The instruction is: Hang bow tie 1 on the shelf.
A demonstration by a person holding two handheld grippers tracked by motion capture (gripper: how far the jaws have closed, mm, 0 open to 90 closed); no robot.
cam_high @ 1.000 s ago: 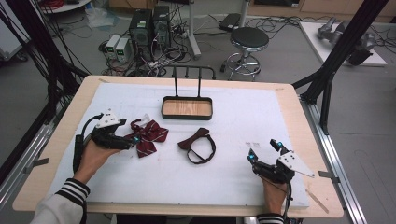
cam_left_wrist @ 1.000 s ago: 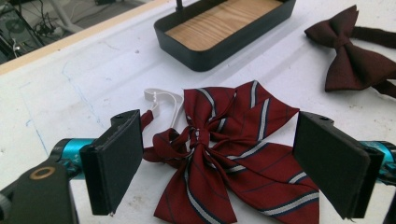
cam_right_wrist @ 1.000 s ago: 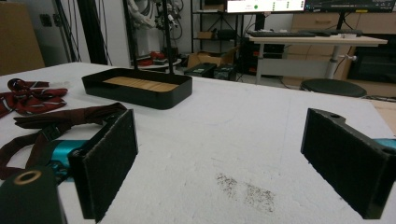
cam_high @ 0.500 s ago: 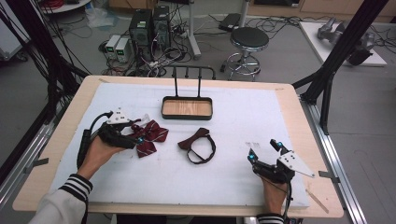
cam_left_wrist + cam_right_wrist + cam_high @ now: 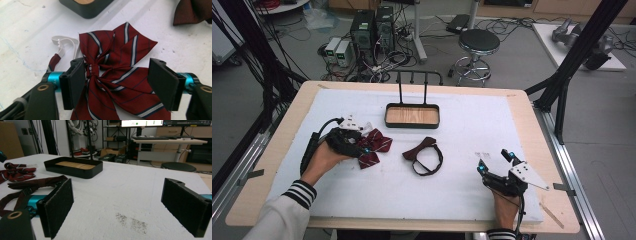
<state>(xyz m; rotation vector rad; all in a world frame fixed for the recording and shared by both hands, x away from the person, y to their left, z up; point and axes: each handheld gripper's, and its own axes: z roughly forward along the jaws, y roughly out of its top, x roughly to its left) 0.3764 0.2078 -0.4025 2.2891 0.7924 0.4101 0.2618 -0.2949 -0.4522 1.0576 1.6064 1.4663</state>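
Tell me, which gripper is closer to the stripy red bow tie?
Left. The left gripper straddles the striped bow tie, its jaws just closing but not yet pressing. The right gripper rests far across the table, open.

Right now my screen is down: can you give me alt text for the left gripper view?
The left hand-held gripper straddles a dark red striped bow tie on the white table cover, its jaws just closing; one jaw is at the knot, the other apart from the cloth. A white strap trails from the bow, with a dark tray's corner and a plain maroon bow tie beyond.

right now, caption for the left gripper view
Left hand-held gripper closing around the dark red striped fabric bow tie on the white padded table.
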